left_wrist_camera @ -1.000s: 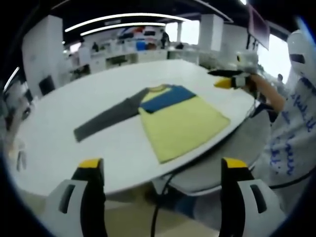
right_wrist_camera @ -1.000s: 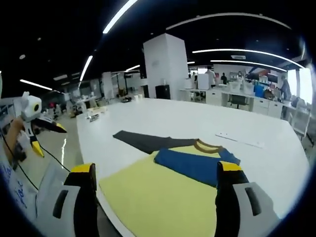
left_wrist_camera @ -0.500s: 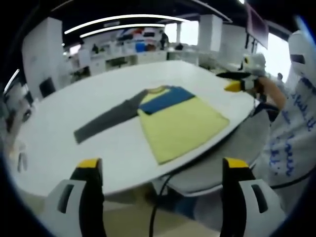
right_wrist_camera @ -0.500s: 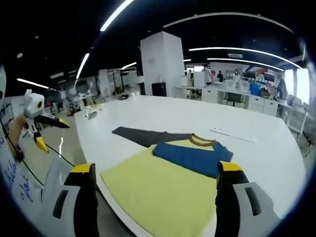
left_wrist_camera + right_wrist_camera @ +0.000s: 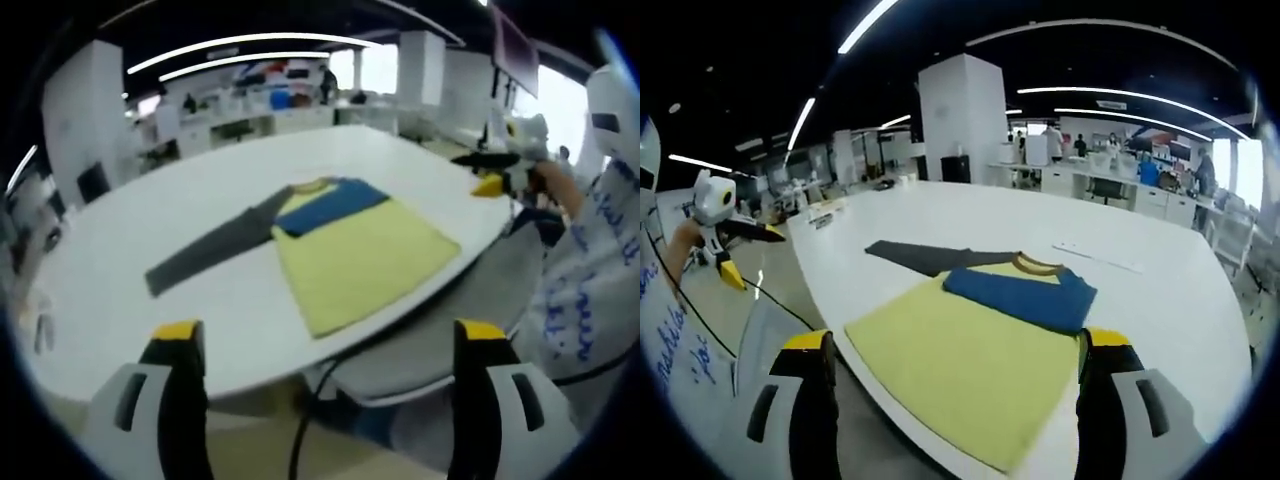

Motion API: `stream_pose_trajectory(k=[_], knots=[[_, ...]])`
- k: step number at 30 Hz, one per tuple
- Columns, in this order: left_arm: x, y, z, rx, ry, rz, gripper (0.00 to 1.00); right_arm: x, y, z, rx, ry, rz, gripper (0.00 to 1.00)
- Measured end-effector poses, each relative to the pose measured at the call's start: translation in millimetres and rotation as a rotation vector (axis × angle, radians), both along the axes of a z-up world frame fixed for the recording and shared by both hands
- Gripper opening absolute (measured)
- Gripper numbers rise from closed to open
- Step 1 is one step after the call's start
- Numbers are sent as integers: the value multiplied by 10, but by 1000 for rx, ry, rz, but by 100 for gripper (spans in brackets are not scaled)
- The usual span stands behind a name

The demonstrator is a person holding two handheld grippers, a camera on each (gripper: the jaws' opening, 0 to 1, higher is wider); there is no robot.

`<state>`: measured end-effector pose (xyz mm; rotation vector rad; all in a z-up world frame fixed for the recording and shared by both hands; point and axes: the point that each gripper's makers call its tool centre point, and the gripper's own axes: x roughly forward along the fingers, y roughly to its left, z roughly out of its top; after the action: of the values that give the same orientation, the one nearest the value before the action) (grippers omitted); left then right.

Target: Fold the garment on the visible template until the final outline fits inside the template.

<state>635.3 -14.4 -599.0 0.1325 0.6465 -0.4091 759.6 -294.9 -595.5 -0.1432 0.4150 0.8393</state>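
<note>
- Garment (image 5: 345, 245): a long-sleeved shirt with a yellow body lies flat on the white table (image 5: 200, 300), near the table edge closest to the person. In the right gripper view the shirt (image 5: 970, 350) sits between the two jaw tips.
- One blue sleeve (image 5: 1020, 295) is folded across the chest, just below the collar (image 5: 1038, 264).
- The grey sleeve (image 5: 205, 255) lies stretched out flat on the table, pointing to about 8 o'clock from the collar in the left gripper view; in the right gripper view the grey sleeve (image 5: 915, 255) runs toward 10 o'clock.
- No template outline can be made out on the table surface.
- Left gripper (image 5: 320, 345): jaws spread wide apart, nothing between them, held off the table edge and apart from the shirt. It also appears at 9 o'clock in the right gripper view (image 5: 735, 245), held in a hand.
- Right gripper (image 5: 955, 350): jaws likewise spread wide, holding nothing, above the shirt hem side. It appears at 3 o'clock in the left gripper view (image 5: 495, 170).
- A white sleeve with blue lettering (image 5: 590, 290) occupies the 3 to 4 o'clock margin.
- Desks and ceiling strip lights fill the background.
</note>
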Motion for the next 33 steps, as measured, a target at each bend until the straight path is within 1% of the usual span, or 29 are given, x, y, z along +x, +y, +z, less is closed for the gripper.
stream_pose_trajectory(k=[5,8,11,16,20,23,29,33], knots=[[-24,-84,-10,-2,-2,-13,100,-153,-88,-78,-47,34,38,100],[-35,-133,-23,-6,-4,-18,100,-196,-153,-81,-66,27,33,100],[-43,-172,-46,-6,1,-23,100,-237,-218,-68,-56,34,25,100],[-61,-254,-51,-10,1,-35,100,-316,-318,-112,-64,52,16,100],[-71,-266,-31,-14,-8,-27,100,-374,-385,-114,-64,59,12,100],[-100,-263,-47,-14,-3,-18,100,-392,-429,-121,-67,62,6,100],[-166,-304,-98,-21,0,1,100,-437,-443,-143,-84,71,27,100],[-215,-337,-120,-42,0,8,100,-476,-432,-190,-92,90,39,100]])
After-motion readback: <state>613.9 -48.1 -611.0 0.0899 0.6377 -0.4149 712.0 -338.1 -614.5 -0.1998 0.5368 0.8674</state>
